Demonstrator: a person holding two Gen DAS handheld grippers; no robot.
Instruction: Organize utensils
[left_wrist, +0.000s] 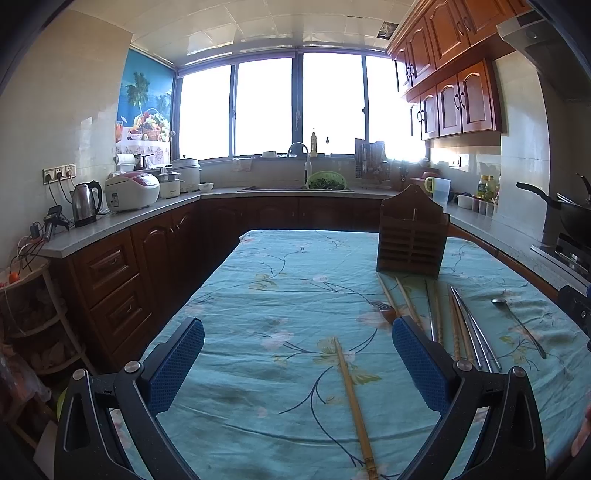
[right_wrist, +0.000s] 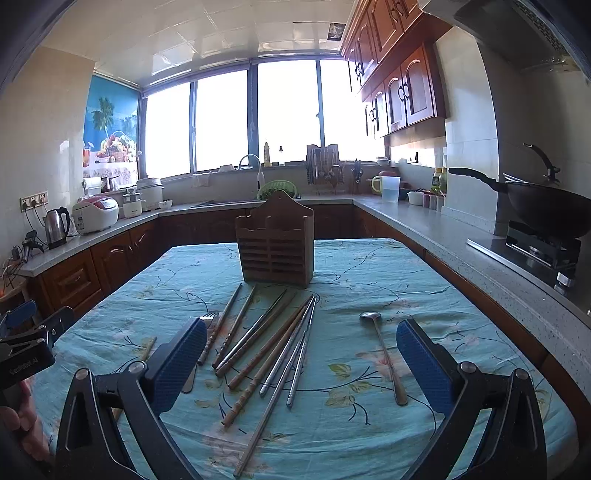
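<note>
A wooden slatted utensil holder stands upright at the far middle of the table; it also shows in the left wrist view. Several wooden and metal chopsticks lie fanned out in front of it, with a fork at their left and a metal spoon at their right. One wooden chopstick lies apart, between the fingers of my left gripper, which is open and empty. My right gripper is open and empty above the chopsticks.
The table wears a blue floral cloth. Counters run along three sides with a kettle, a rice cooker, a sink and a wok on a stove at the right. The left gripper shows at the right view's left edge.
</note>
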